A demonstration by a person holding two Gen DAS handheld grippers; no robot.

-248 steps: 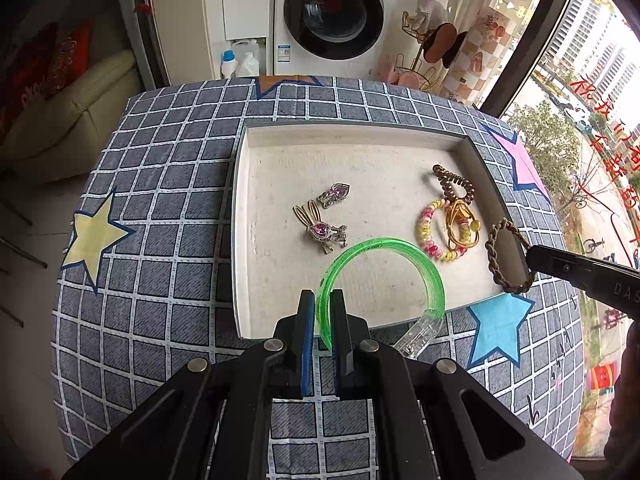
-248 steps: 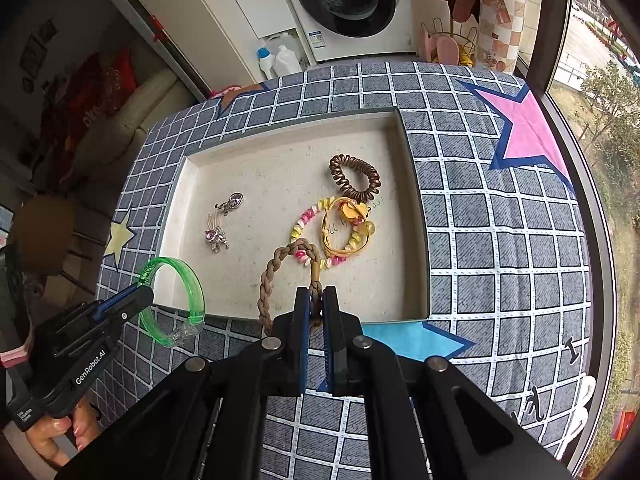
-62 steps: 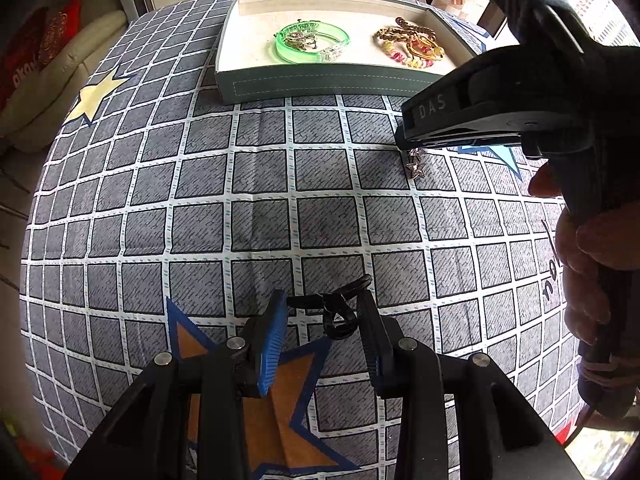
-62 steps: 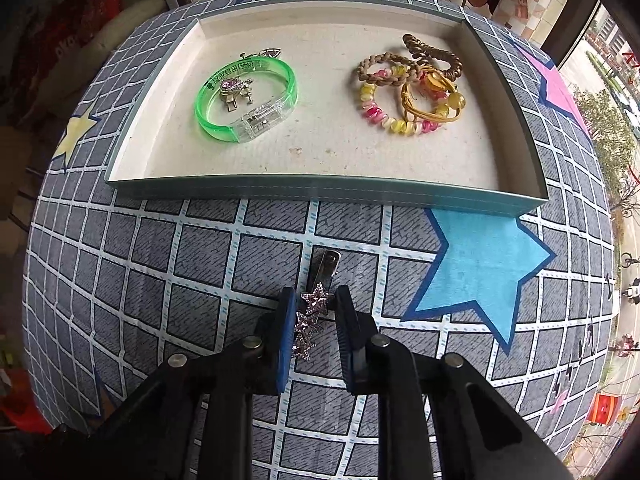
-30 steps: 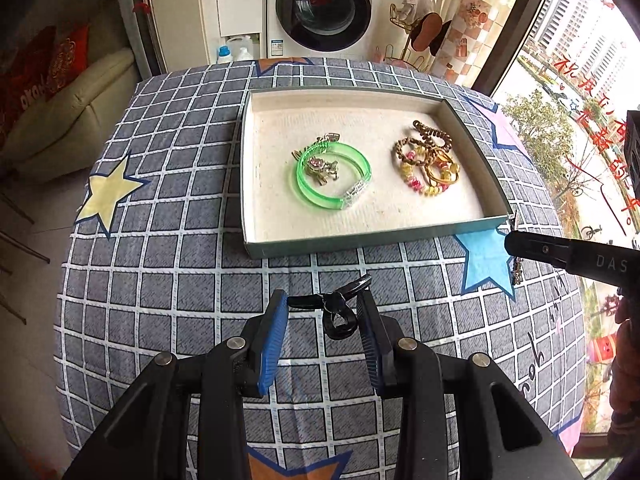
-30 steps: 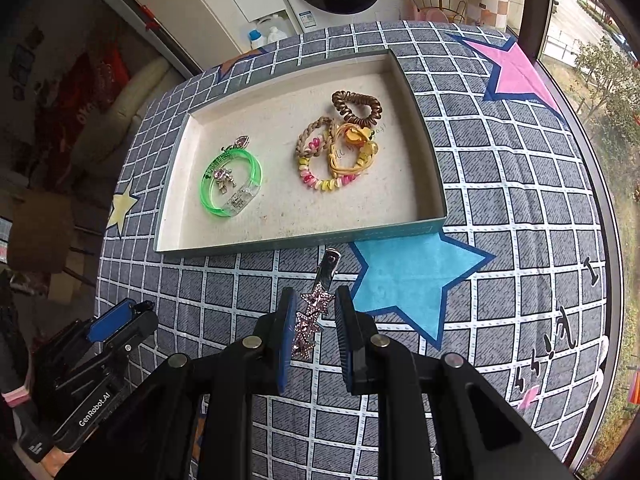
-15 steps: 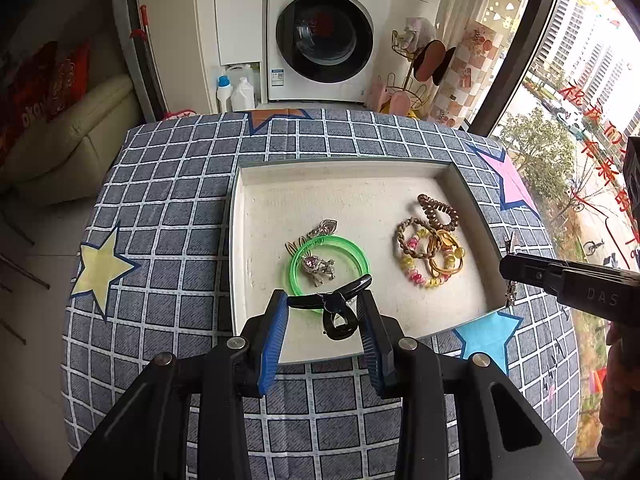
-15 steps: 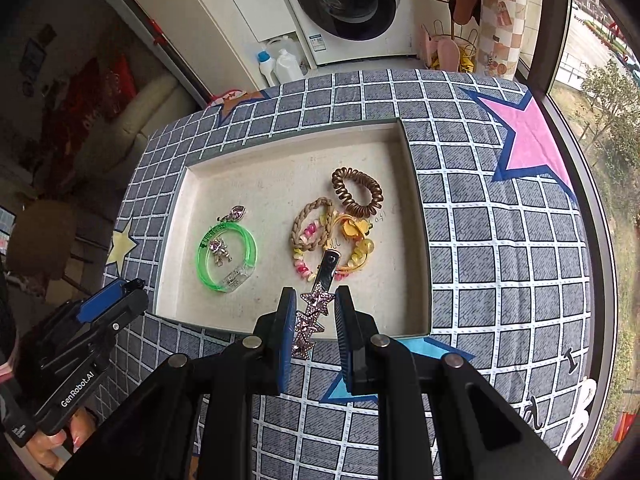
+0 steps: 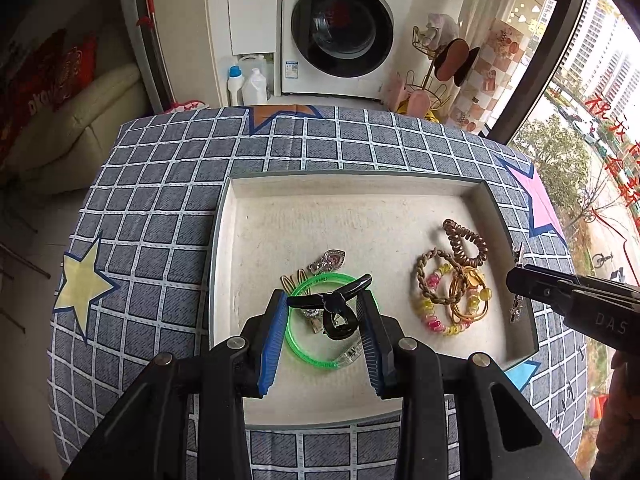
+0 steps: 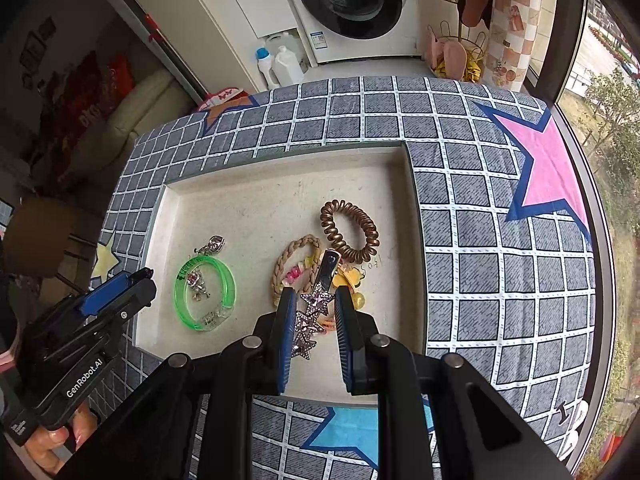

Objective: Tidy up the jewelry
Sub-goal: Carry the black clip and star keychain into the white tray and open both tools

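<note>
Both grippers hung over the shallow cream-lined tray [image 9: 400,188] on the grey checked tablecloth with coloured stars [image 9: 160,208], each carrying one more piece. The left gripper [image 9: 324,312] pinched a small black plastic claw hair clip [image 9: 334,308] between its blue pads, directly above the translucent green plastic bangle [image 9: 320,356]. The right gripper [image 10: 314,312] pinched a silver hair clip studded with pink rhinestone stars [image 10: 310,316], held above the right-hand cluster.

Much of the sorting looked done. In the tray's left part lay the bangle with a small silver charm [image 10: 196,284] inside its ring and a heart-shaped silver pendant [image 9: 330,260] just beyond it. To the right sat a brown spiral hair tie [image 10: 350,232], a tan braided band [image 10: 292,260], a pink-and-yellow beaded bracelet [image 9: 432,316] and a yellow-gold hair tie [image 9: 468,292], overlapping one another.

What remained, by the look of it, was to lower and release the two clips. No other loose jewelry showed on the cloth in view.
</note>
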